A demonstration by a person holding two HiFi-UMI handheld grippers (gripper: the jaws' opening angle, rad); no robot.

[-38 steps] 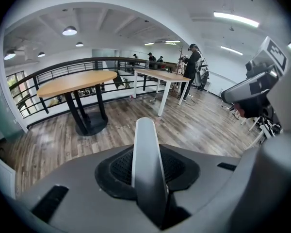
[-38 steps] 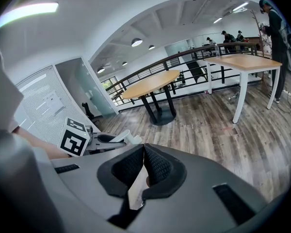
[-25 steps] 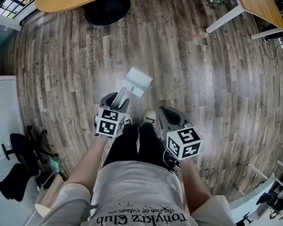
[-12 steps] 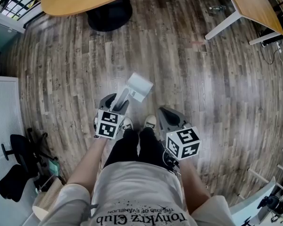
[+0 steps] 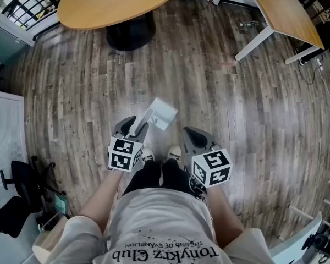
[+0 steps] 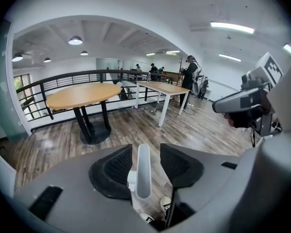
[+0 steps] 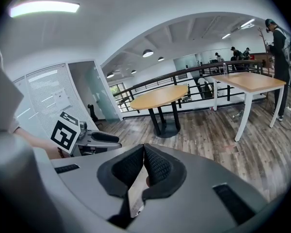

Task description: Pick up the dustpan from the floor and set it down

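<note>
A white dustpan (image 5: 163,113) with a long handle (image 5: 142,120) sits in front of my shoes; I cannot tell whether its pan touches the wooden floor. The handle (image 6: 143,171) rises between the jaws of my left gripper (image 5: 131,126). Those jaws are closing. Floor shows between the handle and the right-hand pad (image 6: 177,161), and the handle lies close against the left pad (image 6: 117,166). In the left gripper view the pan is hidden under the gripper (image 6: 145,152). My right gripper (image 5: 193,136) hangs to the right with its pad tips together (image 7: 144,149).
A round wooden table (image 5: 118,1) on a black foot (image 5: 130,29) stands ahead, with a rectangular desk (image 5: 280,7) at the far right. A black office chair (image 5: 22,186) is low on the left. My shoes (image 5: 175,152) are between the grippers. People stand far back (image 6: 190,76).
Both grippers have risen. The view has tipped up, so more of the tables shows. The dustpan's handle stays between the left jaws and the pan stays ahead of my feet.
</note>
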